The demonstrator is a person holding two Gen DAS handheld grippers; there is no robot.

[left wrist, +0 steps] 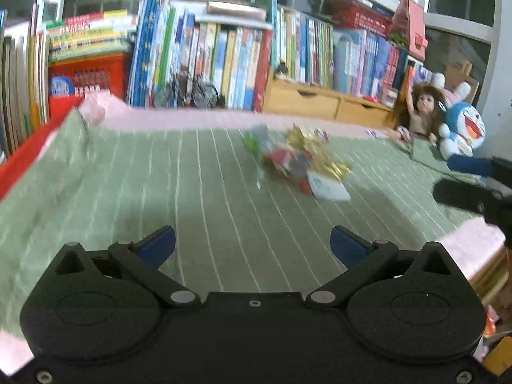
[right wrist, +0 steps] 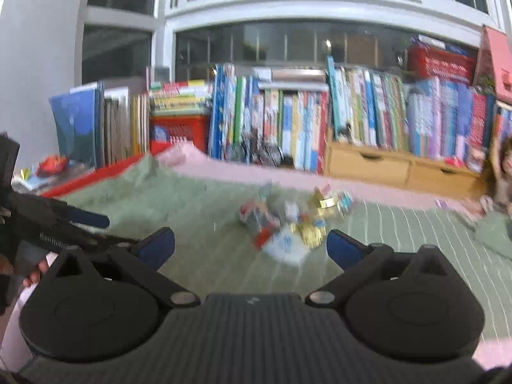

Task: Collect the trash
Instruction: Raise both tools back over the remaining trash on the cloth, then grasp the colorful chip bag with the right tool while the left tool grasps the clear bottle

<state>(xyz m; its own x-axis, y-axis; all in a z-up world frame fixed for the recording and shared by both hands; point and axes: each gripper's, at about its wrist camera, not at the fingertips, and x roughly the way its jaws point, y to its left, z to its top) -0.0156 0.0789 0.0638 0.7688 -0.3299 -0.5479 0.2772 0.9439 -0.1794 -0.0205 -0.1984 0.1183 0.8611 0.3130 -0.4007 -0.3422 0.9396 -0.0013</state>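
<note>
Home, child's room: picture books (left wrist: pixel 230 64) along window (right wrist: pixel 288 41), doll (left wrist: pixel 422 112), plush toy (left wrist: pixel 464 131), striped bedspread (left wrist: pixel 128 176).

I counted two grippers: the left gripper (left wrist: pixel 252 243) at the bottom of its own view and the right gripper (right wrist: pixel 251 244) low in its own. One blurred heap of wrappers (left wrist: pixel 297 160) lay mid-frame; I could not count its pieces. At the right edge sat one doll (left wrist: pixel 420 112) and one blue plush toy (left wrist: pixel 460 128). Two wooden drawers (left wrist: pixel 329 102) showed right of centre, under books too many and blurred to count.
</note>
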